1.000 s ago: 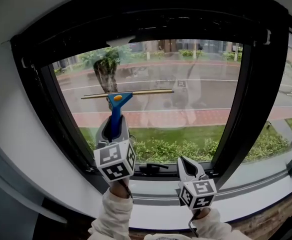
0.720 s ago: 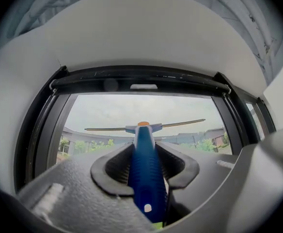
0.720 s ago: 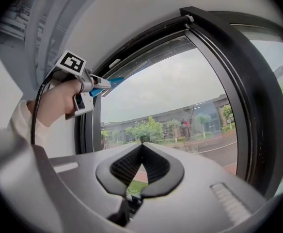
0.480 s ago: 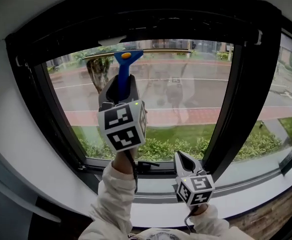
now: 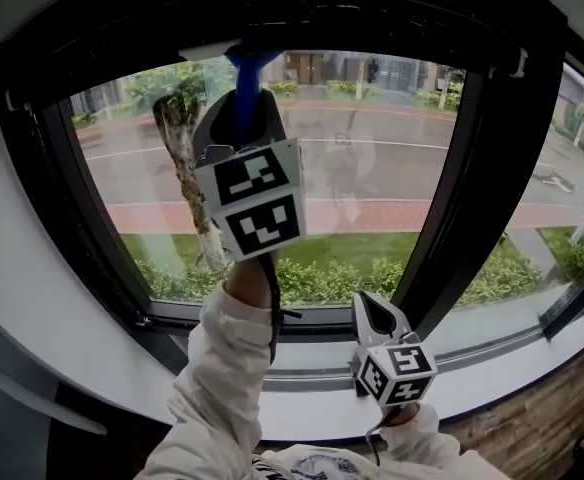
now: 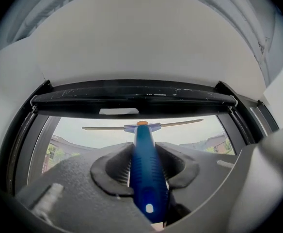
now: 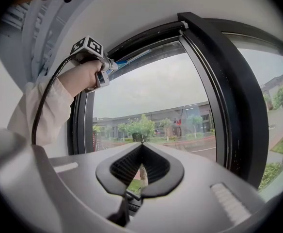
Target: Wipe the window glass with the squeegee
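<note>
Beyond the black frame, the window glass shows a road and a lawn. The left gripper, raised high, is clamped on the blue handle of the squeegee. This holds its blade level at the glass's top edge, likely to start a downward pull. The right gripper waits low by the sill, jaws closed on nothing, apparently just kept clear.

Clad in loose cream sleeves; grey left gripper and right gripper, each with a black-and-white marker cube; thin black cable.

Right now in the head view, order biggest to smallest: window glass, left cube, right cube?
1. window glass
2. left tool's cube, likely nearer the camera, so its real size is unsure
3. right tool's cube
</note>
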A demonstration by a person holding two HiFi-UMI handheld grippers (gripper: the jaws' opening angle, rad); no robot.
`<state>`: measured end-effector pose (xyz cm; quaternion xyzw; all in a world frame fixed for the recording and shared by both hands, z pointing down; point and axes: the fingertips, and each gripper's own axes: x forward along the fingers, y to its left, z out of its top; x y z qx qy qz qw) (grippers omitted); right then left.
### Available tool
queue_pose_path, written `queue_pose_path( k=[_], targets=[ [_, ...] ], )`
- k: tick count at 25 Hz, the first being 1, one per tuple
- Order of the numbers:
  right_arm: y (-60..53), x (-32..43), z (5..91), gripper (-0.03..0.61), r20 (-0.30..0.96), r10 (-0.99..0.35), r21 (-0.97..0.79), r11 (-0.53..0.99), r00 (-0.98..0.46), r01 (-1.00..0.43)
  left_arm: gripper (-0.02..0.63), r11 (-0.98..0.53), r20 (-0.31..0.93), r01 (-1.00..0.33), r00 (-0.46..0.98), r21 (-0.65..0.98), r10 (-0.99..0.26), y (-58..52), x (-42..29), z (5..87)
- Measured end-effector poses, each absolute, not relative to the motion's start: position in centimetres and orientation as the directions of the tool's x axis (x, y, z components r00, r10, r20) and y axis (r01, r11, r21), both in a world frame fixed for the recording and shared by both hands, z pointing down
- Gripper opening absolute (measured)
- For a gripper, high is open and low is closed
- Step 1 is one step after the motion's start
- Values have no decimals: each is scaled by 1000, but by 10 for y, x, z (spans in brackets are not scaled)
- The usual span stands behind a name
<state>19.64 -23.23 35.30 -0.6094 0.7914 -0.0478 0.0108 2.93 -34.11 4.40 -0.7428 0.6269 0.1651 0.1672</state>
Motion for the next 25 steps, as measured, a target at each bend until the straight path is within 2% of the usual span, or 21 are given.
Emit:
queue_pose_path(
  k=[25],
  targets=[
    [-223, 184, 426, 5, 206, -952, -100, 208, -224, -973, 145, -147, -349, -988, 153, -43, -925, -369, 31, 186]
  ],
)
